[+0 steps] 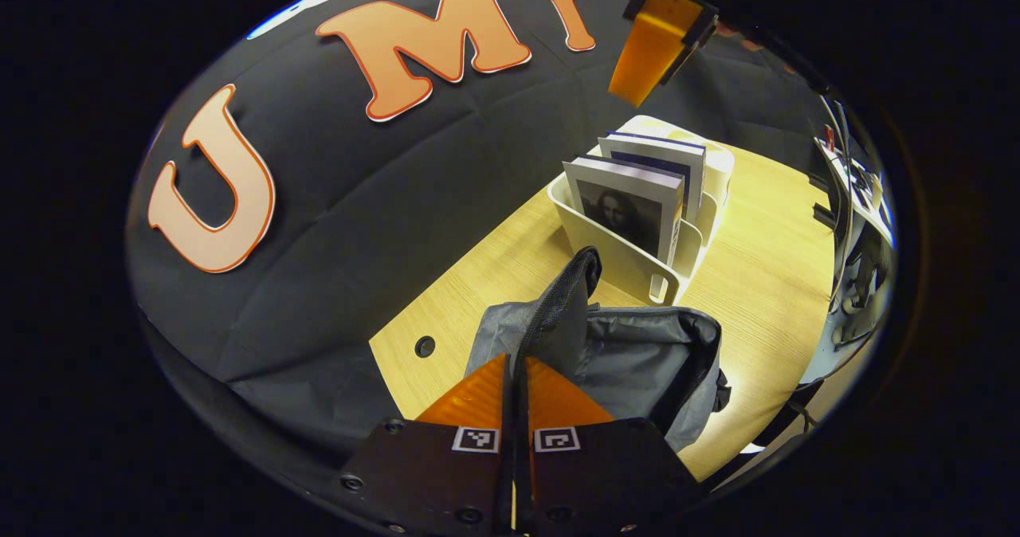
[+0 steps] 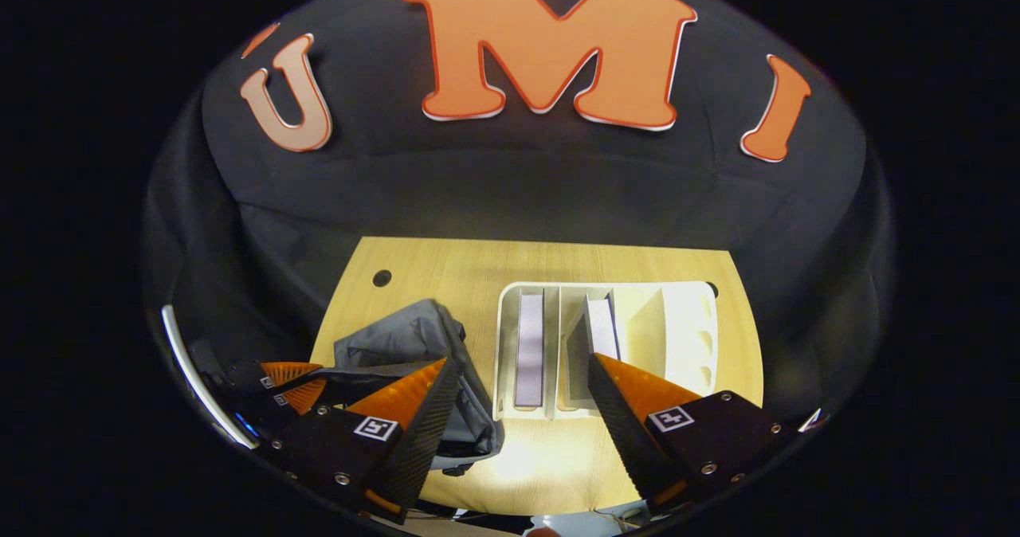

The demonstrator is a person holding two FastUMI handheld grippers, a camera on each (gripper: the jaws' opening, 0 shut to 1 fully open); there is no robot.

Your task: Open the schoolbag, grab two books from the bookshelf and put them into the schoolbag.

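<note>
Your left gripper (image 1: 516, 378) has its fingers clenched on the schoolbag (image 1: 637, 354) flap on the counter (image 1: 765, 282); your right gripper (image 2: 518, 393), fingers released, hovers above two books (image 2: 529, 346) upright in the bookshelf (image 2: 685, 330).

Pale table, dark cloth, one round hole

Ahead of your right claw (image 2: 519, 359) the wooden table (image 2: 446, 266) runs to the black cloth wall (image 2: 518, 194), with a round hole (image 2: 382, 277) far-left. By your left claw (image 1: 514, 358) that hole sits just left; cluttered equipment (image 1: 865, 226) stands far right.
</note>
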